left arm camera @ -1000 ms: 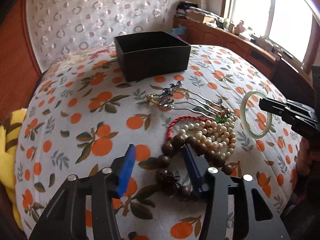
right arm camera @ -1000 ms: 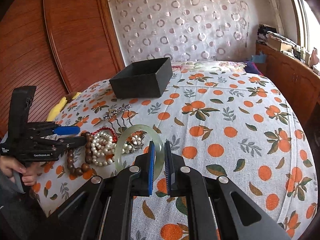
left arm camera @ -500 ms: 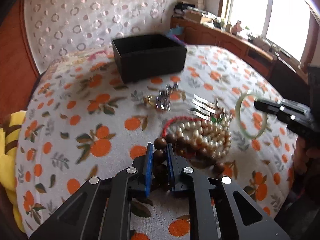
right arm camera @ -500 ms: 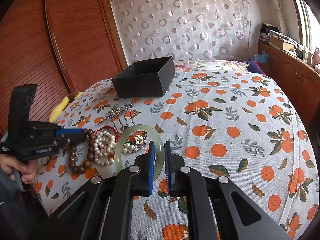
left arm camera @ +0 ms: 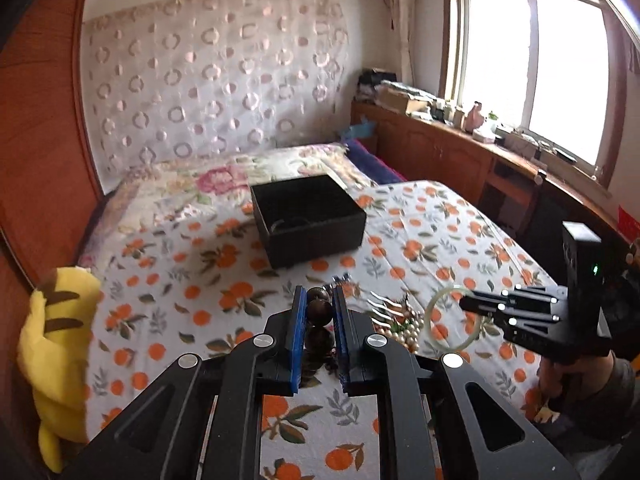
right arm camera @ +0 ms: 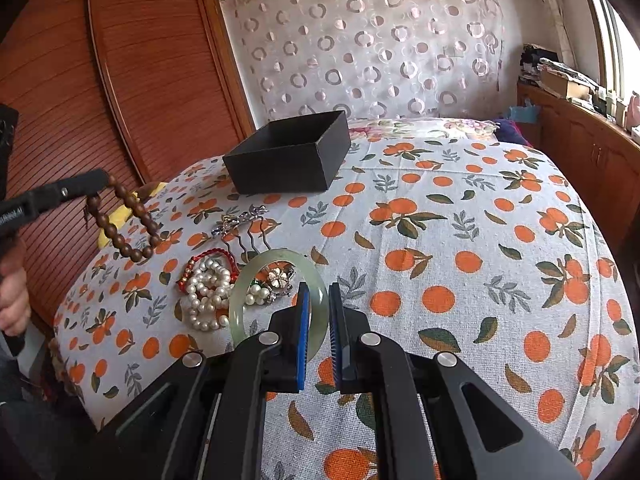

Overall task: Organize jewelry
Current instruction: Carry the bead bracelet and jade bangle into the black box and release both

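Observation:
My left gripper [left arm camera: 317, 300] is shut on a brown wooden bead bracelet [left arm camera: 319, 312]. In the right wrist view that bracelet [right arm camera: 128, 220] hangs from the left gripper [right arm camera: 100, 180] above the bed. My right gripper [right arm camera: 319, 296] is shut on a pale green jade bangle [right arm camera: 244, 292], also seen held at the right of the left wrist view [left arm camera: 434, 320]. A black open box [left arm camera: 308, 220] [right arm camera: 288, 160] stands farther back on the bed. Pearl strands [right arm camera: 204, 296], a red cord bracelet [right arm camera: 208, 258] and metal hair combs [right arm camera: 248, 228] lie in a heap on the orange-print bedspread [right arm camera: 440, 240].
A yellow plush toy [left arm camera: 56, 344] lies at the bed's left edge. Brown wardrobe doors [right arm camera: 120, 80] rise on the left. A wooden cabinet [left arm camera: 460, 160] with clutter runs under the window on the right. A person's hand [right arm camera: 12, 296] grips the left tool's handle.
The left gripper closed on the brown bead bracelet and lifted it off the heap, tilting upward. The right gripper stayed still, holding the jade bangle.

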The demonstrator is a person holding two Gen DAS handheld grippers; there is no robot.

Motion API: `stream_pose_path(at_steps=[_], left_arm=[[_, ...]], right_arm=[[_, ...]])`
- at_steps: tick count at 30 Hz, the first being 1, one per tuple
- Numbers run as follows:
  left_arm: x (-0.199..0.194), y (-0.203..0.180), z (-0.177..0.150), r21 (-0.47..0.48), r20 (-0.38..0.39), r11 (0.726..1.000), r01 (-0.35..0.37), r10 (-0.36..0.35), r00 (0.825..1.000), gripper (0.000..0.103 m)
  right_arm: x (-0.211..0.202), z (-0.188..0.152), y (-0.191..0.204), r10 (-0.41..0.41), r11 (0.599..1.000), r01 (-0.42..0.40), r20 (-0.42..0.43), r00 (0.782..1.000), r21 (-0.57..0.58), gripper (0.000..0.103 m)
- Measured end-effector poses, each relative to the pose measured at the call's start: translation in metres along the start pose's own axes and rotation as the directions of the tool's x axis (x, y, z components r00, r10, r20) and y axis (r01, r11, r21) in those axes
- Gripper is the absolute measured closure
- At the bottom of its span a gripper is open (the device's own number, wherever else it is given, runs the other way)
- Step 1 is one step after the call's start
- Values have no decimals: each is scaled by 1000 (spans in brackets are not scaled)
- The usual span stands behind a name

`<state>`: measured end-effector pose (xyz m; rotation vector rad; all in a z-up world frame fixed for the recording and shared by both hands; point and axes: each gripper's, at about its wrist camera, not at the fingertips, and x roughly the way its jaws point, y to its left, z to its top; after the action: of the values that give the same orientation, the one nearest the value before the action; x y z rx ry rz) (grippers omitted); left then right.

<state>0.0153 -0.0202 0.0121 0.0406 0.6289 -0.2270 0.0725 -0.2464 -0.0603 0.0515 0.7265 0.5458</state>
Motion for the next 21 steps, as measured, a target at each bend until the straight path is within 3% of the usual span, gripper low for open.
stream_pose_path(at_steps=[11, 21], left_arm=[[-7, 6, 13, 0, 38, 1000, -26, 26, 999, 91], [9, 13, 35, 12, 72, 999, -45, 44, 996, 91]], right_arm=[[-4, 4, 7, -8, 1000, 9, 14, 1000, -27, 92], [-10, 54, 19, 21, 994, -13, 74, 997, -108, 92]])
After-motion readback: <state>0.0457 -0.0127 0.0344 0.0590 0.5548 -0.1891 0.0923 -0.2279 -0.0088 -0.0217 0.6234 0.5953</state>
